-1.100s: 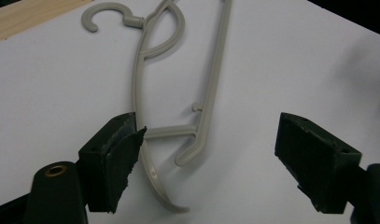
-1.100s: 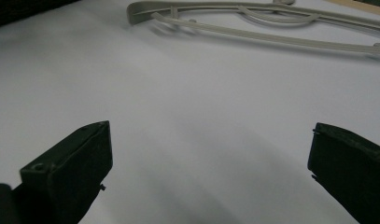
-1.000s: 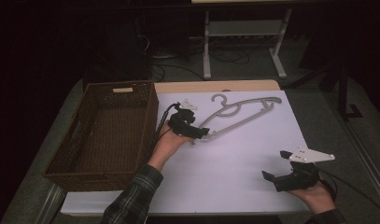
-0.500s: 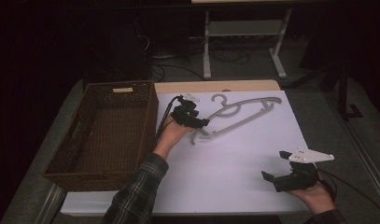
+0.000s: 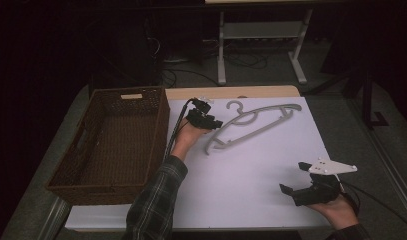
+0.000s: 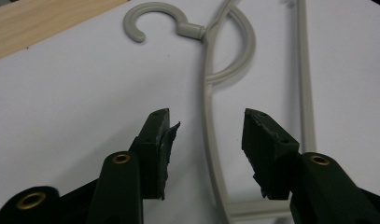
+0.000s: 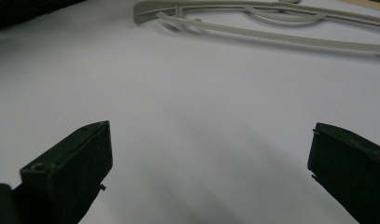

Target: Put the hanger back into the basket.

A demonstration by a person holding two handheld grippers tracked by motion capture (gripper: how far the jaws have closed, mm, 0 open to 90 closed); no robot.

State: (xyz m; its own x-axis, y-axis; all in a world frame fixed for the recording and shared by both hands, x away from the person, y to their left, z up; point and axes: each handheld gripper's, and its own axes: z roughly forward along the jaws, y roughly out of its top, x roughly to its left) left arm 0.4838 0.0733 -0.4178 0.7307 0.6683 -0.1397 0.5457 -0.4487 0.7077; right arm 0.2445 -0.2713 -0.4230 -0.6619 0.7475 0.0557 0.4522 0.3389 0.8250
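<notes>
Diagonally, hanger [image 5: 251, 126] lies, hook [image 5: 234, 106] pointing far-left.

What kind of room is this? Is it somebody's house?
Probably a workshop or lab, not a home. A person works tongs over a white table holding one grey hanger and a wicker basket, with a metal stand and loose cables on the floor behind.

No words, numbers or signs to read anywhere. Pale tag on far rim of basket [image 5: 131, 96]: looks blank, too small to tell. Hanger [image 5: 251, 122]: plain grey, no brand mark seen. White worktop [image 5: 251, 175]: no print.
</notes>
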